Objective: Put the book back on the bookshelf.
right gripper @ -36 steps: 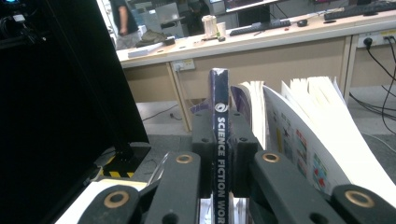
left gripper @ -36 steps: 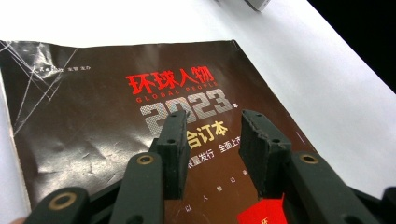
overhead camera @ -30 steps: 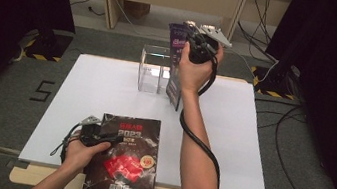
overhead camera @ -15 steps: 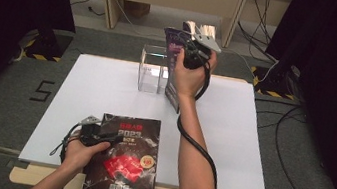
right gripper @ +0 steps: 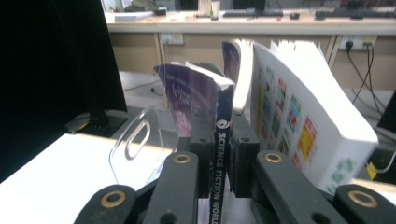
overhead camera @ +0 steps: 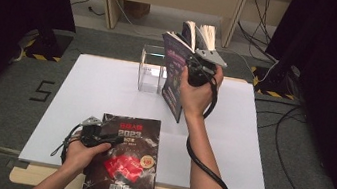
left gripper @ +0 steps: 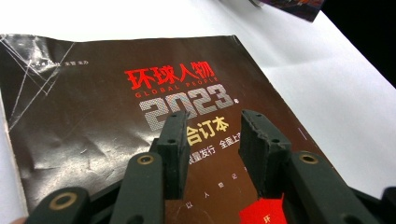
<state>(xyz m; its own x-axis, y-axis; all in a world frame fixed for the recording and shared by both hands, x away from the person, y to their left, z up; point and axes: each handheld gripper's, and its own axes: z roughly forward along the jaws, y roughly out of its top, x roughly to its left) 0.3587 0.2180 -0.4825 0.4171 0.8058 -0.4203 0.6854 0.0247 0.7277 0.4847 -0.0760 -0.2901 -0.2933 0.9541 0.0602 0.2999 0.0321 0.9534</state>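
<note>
**Two magazines, two grippers, one clear holder**

Right gripper (overhead camera: 195, 70), upper centre of the high view: clamped on the spine of a purple-covered magazine (overhead camera: 175, 73), held upright and off the white table (overhead camera: 249, 152), pages fanning open at the top. In the right gripper view, jaws pressed narrow against either side of the spine, lettering "SCIENCE FICTION WORLD" running down between them (right gripper: 218, 154); purple cover bowing to the left, white pages with coloured squares splaying to the right.

Left gripper (overhead camera: 99, 137), lower left of the high view: lying over the upper left part of a dark magazine (overhead camera: 122, 168) flat on the table's near edge. In the left gripper view, jaws parted by a moderate gap, nothing between them, hanging just above the cover (left gripper: 116, 107) marked "GLOBAL PEOPLE 2023"; contact with the cover not certain.

Clear plastic holder (overhead camera: 151, 69) standing at the table's upper centre, just left of the raised magazine; no contents discernible. Same holder at lower left of the right gripper view (right gripper: 135, 144), with an oval cut-out.

Count: two magazines, one holder, two grippers.
</note>
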